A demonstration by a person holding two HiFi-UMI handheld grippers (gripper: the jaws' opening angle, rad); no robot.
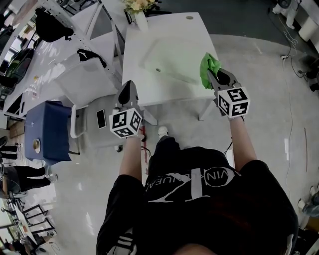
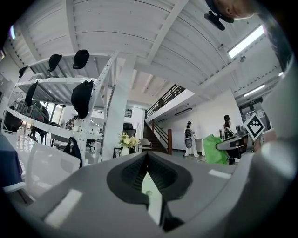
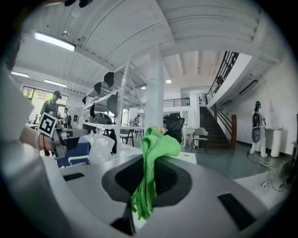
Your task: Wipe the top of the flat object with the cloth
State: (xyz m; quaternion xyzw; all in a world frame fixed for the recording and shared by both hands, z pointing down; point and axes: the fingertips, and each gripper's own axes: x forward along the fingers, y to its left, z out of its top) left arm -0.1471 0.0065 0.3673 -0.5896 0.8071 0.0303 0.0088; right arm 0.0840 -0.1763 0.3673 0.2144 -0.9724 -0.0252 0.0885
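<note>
A pale green flat board lies on the white table. My right gripper is shut on a bright green cloth, held over the board's right edge. In the right gripper view the cloth is bunched between the jaws and stands up past their tips. My left gripper is shut and empty, near the table's front left edge, short of the board. In the left gripper view its jaws meet with nothing between them, and the cloth shows at the right.
A vase of flowers stands at the table's far edge. White shelving and white chairs are to the left, with a blue box on the floor. People stand in the background of the gripper views.
</note>
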